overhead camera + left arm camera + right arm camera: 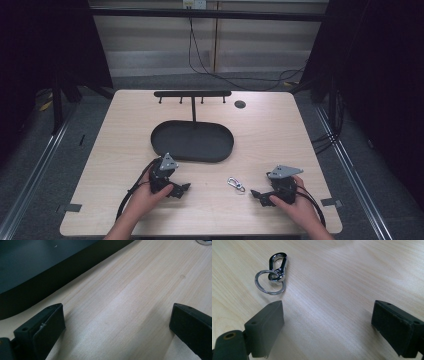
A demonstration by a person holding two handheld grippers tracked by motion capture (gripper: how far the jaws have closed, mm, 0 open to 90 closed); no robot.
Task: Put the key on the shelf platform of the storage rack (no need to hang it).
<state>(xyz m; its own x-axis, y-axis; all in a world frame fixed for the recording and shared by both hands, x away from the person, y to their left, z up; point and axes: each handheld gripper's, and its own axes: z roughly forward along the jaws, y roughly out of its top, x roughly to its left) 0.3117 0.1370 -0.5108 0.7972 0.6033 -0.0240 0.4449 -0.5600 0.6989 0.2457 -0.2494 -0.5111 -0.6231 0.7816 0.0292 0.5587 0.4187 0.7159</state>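
Both your tools, left tool (186, 188) and right tool (254, 193), stand open and empty; the flat keyring clip (272, 273) may slide away on the tabletop (280, 135).

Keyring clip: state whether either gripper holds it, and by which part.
Nothing is held. The keyring clip lies free on the table between the open left gripper and open right gripper.

A light wooden table (280, 130) with rounded corners carries a black oval tray (172, 142) near its middle; from the tray's far side a thin black post rises to a black horizontal hook bar (192, 93). A small dark round hole (240, 104) sits in the tabletop just right of that bar, and black cables (220, 75) trail across the grey floor beyond the table
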